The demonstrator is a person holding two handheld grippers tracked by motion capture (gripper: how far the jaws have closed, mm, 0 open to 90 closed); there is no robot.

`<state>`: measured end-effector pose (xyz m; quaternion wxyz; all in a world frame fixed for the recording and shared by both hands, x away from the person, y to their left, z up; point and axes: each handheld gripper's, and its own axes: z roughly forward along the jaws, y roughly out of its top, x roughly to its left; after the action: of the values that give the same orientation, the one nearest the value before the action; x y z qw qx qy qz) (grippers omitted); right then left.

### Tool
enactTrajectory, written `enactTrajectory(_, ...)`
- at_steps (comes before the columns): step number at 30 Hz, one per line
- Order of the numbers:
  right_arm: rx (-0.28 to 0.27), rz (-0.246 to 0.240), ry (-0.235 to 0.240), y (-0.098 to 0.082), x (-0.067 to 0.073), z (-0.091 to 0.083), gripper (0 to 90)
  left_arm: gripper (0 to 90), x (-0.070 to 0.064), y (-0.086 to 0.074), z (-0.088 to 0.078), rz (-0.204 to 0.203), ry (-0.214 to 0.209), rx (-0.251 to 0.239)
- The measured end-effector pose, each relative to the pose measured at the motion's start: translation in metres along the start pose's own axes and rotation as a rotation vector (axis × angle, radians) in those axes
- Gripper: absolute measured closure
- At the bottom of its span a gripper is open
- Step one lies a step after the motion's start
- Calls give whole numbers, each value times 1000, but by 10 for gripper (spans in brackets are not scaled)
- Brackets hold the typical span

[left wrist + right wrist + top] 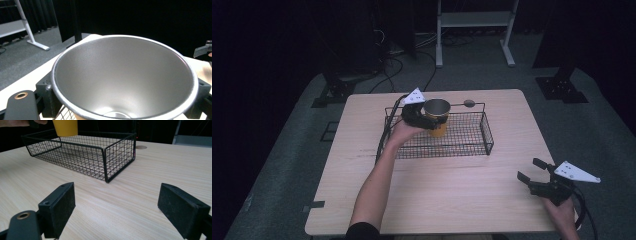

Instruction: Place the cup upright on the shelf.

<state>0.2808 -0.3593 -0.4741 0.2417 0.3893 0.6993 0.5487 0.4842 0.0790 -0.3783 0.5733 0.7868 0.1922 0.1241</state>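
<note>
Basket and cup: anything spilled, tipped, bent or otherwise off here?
Nothing stands out. The yellow cup is upright in the left gripper over the wire basket, its steel inside looks empty, the basket sits flat and unbent, and the right gripper hangs open above bare table.

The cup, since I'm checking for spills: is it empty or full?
Empty: the cup shows bare metal walls down to its bottom in the left gripper view.
</note>
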Motion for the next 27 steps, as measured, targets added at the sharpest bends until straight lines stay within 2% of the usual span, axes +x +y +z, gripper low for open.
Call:
enactTrajectory(7, 3, -9, -2, 0, 1, 1, 135, 123, 4, -9, 7, 2, -17, 15)
enactTrajectory(8, 5, -8, -2, 0, 1, 1, 135, 122, 6, -12, 9, 4, -34, 18)
enactTrajectory(14, 8, -10, 0, 0, 1, 1, 135, 122, 10, -15, 13, 1, -52, 21)
enactTrajectory(17, 7, -10, 0, 0, 1, 1, 134, 122, 11, -19, 16, 30, -66, 68)
enactTrajectory(20, 7, -11, 1, 0, 1, 1, 134, 122, 13, -21, 17, 24, -67, 88)
enactTrajectory(21, 7, -14, 0, 0, 1, 1, 135, 122, 14, -24, 18, 10, -96, 103)
enactTrajectory(22, 8, -12, 0, 0, 1, 1, 134, 122, 14, -24, 18, 10, -96, 103)
enactTrajectory(23, 8, -12, 0, 0, 1, 1, 134, 122, 13, -26, 20, 27, -125, 130)
enactTrajectory(24, 8, -12, 0, 0, 1, 1, 134, 122, 13, -26, 20, 27, -125, 130)
enactTrajectory(25, 7, -12, -1, 0, 1, 1, 134, 122, 12, -27, 22, 38, -135, 158)
enactTrajectory(27, 7, -12, 0, 0, 1, 1, 134, 121, 13, -28, 22, 38, -140, 164)
